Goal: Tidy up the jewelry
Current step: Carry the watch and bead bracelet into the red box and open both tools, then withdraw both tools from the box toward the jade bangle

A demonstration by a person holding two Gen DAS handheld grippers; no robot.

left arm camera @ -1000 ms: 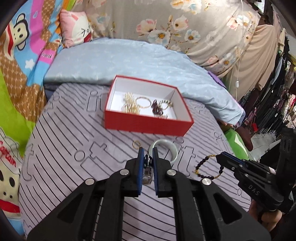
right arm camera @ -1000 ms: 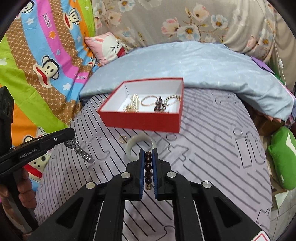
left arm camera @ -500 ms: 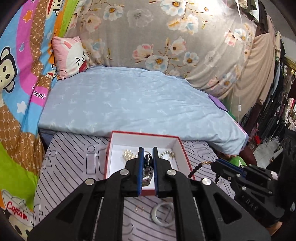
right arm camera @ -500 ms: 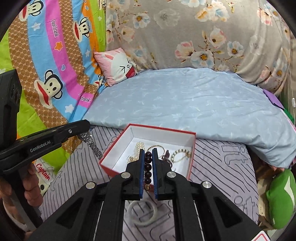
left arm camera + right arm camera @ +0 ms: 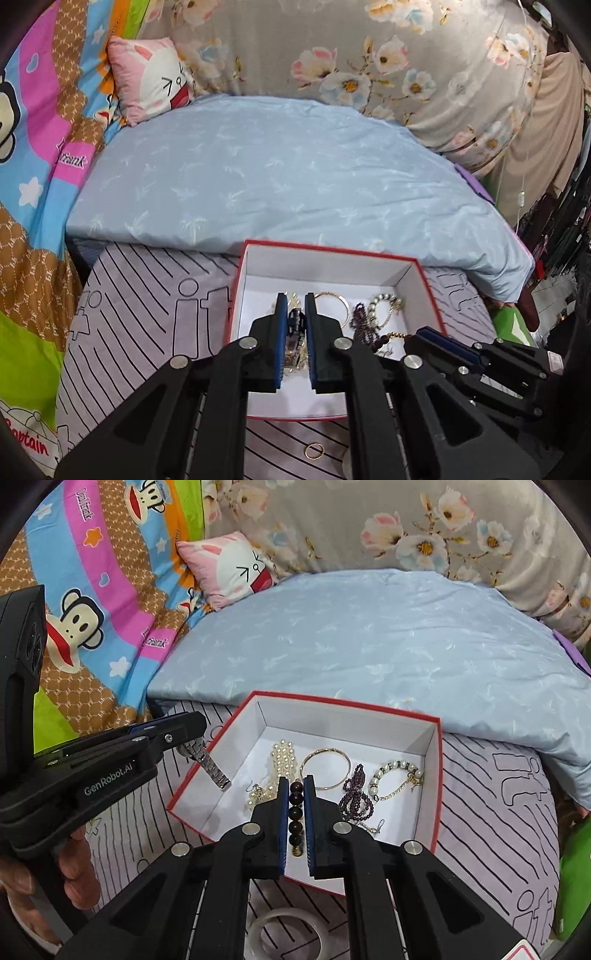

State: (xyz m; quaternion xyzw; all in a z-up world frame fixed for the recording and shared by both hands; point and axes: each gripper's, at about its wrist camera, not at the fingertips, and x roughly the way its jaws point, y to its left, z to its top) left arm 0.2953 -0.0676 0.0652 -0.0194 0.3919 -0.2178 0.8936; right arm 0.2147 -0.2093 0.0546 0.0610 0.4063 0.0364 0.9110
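While over 1 box (image 5: pixel 436 775): 2 tongs (image 5: pixel 296 306) (image 5: pixel 296 788).

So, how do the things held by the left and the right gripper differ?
The left gripper is shut on a silver metal watch of flat links; the right gripper is shut on a dark bead bracelet of round beads. The watch hangs by the red box's left wall; the bracelet is above its middle.

The near left part of the red box (image 5: pixel 436 775) floor is left bare; its middle and right are taken up by jewelry. Just before it, a white bangle (image 5: pixel 288 936) blocks the bed.
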